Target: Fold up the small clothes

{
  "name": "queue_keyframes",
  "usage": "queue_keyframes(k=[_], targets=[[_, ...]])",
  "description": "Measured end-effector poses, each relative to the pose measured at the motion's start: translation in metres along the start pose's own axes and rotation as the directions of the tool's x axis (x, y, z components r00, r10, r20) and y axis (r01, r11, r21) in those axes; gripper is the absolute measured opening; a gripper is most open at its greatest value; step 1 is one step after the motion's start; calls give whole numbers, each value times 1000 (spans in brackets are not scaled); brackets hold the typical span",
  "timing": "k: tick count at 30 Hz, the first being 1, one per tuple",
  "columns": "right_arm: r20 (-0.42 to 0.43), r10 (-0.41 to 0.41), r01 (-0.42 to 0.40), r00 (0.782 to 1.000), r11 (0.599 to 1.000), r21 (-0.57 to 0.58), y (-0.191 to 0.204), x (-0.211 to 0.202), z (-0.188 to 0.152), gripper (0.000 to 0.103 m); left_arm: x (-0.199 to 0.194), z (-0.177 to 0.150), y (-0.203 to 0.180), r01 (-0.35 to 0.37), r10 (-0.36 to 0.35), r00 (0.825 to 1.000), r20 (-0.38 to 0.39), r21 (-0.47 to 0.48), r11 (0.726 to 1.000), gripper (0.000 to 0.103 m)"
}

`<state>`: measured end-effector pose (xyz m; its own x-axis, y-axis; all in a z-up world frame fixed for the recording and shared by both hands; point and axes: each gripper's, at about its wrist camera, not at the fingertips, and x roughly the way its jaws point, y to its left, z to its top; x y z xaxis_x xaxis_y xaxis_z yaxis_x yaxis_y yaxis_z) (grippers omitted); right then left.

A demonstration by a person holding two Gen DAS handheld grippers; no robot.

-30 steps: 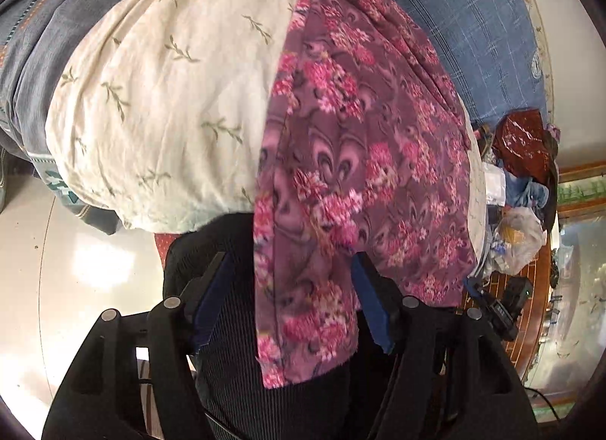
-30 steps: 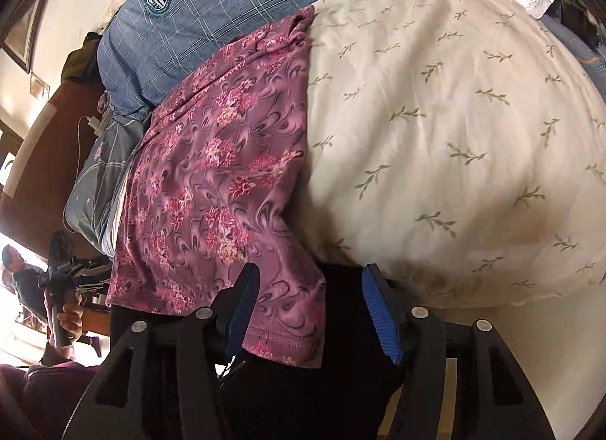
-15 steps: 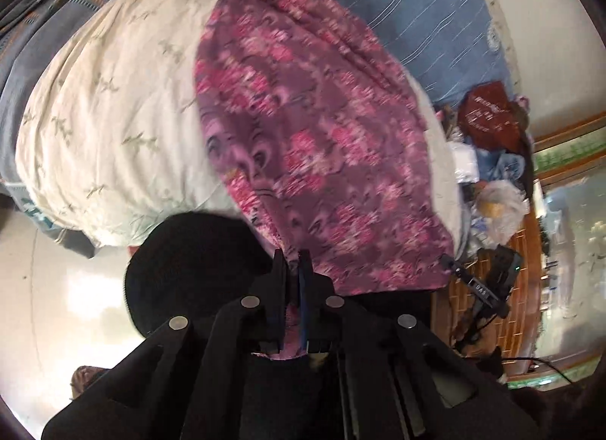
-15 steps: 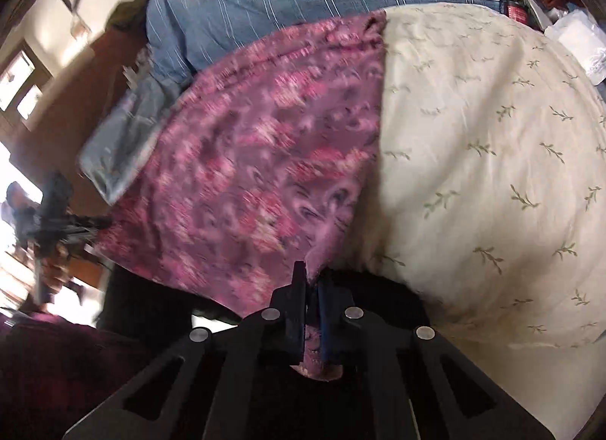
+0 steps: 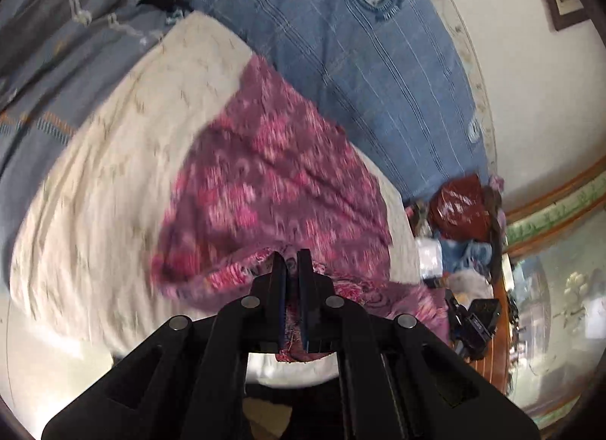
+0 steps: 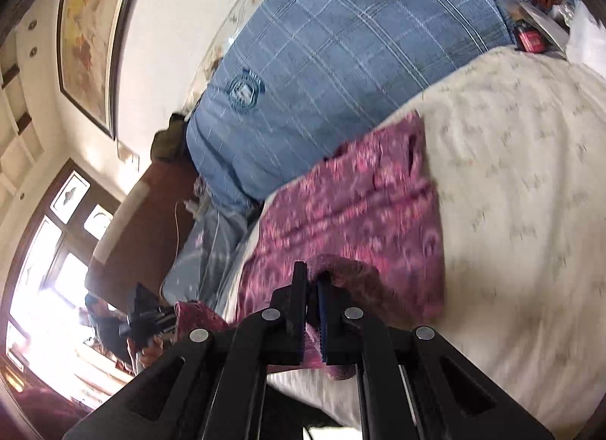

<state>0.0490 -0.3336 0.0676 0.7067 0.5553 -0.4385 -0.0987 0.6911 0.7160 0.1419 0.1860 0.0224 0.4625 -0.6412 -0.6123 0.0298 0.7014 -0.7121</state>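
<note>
The fold looks barely begun; the floral purple garment (image 5: 272, 182) lies on the cream cushion (image 5: 106, 182), its near hem raised; the left gripper (image 5: 291, 262) and right gripper (image 6: 307, 273) each pinch a hem corner tight; carrying it over and smoothing remain; no containers show clearly, only blurred clutter.

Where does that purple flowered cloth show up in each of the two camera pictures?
Left wrist view: purple flowered cloth fills the centre, its near edge pinched in the left hand-held gripper.
Right wrist view: lower centre, near edge pinched in the right hand-held gripper.
Shared landmark: blue plaid pillow behind it.
</note>
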Motion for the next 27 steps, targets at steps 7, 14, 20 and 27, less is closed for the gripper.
queue_keyframes(k=[7,14,20,27], targets=[[66,-29,24,997,997,70,-28,60,77,5,50,97,12,-49,54,995,82,-64,997,3],[27,-97,91,995,982,164,-75,126,113,5,125,160,32,-121,123,992,20,-93,988,3],[-36,-146,150,989,949,278,-113,157,122,10,164,179,58,-148,138,988,-67,-182,972,3],[0,-39,37,999,957,288,-106,129,110,54,123,163,52,-29,28,1000,-11,-157,987,57]])
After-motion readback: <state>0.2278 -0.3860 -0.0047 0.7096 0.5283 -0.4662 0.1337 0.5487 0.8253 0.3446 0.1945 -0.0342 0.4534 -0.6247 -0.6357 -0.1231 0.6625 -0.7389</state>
